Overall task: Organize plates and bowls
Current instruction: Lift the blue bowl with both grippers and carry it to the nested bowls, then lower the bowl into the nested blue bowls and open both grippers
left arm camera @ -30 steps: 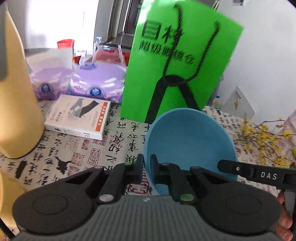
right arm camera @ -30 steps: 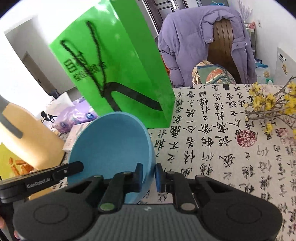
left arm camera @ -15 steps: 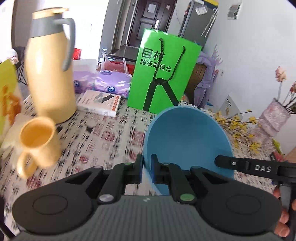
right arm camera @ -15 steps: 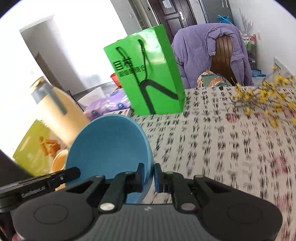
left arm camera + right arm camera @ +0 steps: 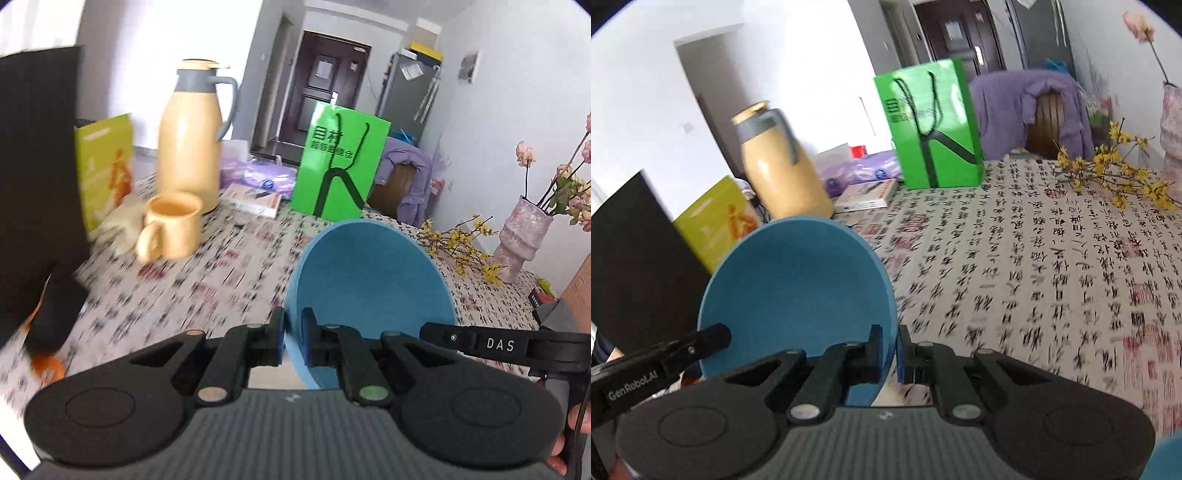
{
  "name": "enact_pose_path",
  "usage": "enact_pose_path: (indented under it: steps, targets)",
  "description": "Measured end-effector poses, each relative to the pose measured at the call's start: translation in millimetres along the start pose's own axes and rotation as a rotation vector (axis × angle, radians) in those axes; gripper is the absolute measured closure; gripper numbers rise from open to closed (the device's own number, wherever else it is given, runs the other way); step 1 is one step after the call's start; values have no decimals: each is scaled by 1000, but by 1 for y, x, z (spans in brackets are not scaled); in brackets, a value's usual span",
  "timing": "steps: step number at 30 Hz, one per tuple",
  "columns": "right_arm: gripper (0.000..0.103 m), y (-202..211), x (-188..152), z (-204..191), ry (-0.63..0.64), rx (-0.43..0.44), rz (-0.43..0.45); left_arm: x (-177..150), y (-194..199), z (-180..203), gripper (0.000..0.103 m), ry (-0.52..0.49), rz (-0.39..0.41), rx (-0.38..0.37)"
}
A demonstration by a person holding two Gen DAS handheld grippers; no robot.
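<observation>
A blue bowl [image 5: 373, 284] is held in the air above the table by both grippers. My left gripper [image 5: 293, 338] is shut on its left rim, with the bowl spreading to the right. In the right wrist view the same blue bowl [image 5: 798, 288] spreads to the left, and my right gripper [image 5: 889, 350] is shut on its right rim. The right gripper's body [image 5: 491, 343] shows at the right of the left wrist view. The left gripper's body [image 5: 657, 362] shows at the lower left of the right wrist view.
A table under a calligraphy-print cloth [image 5: 1052, 266] carries a yellow thermos [image 5: 192, 136], a yellow mug [image 5: 171, 225], a green paper bag [image 5: 341, 162], a book [image 5: 255, 199], purple tissue packs [image 5: 269, 175], a vase [image 5: 519, 240], yellow flower branches [image 5: 1108, 170]. A black object [image 5: 37, 166] stands left.
Both grippers have pulled back and up from the green bag with the bowl held between them. The thermos, mug, vase and black object have come into view.
</observation>
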State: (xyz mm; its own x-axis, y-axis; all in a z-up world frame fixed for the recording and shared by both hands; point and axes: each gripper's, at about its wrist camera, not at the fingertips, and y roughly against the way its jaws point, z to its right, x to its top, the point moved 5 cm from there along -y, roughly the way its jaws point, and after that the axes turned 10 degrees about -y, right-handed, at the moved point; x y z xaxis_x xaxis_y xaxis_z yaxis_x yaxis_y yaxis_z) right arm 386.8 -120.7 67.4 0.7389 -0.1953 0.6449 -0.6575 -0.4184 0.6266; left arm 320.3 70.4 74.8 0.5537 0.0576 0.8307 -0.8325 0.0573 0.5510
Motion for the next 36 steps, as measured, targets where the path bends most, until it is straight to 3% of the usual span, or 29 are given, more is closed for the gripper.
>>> enact_pose_path:
  steps: [6,15,28,36]
  targets:
    - [95,36,-62,-16,35,36,46,-49,49,-15,94,49,33,25]
    - [94,78,-140,-16,24,38,52,-97,96,-7,94,-16,45,69]
    - [94,97,-140,4,-11,42,104,-97,99,14,94,-37,46,31]
    - [94,122,-116,43,-29,-23,182,-72,81,59,94,-74,42,-103]
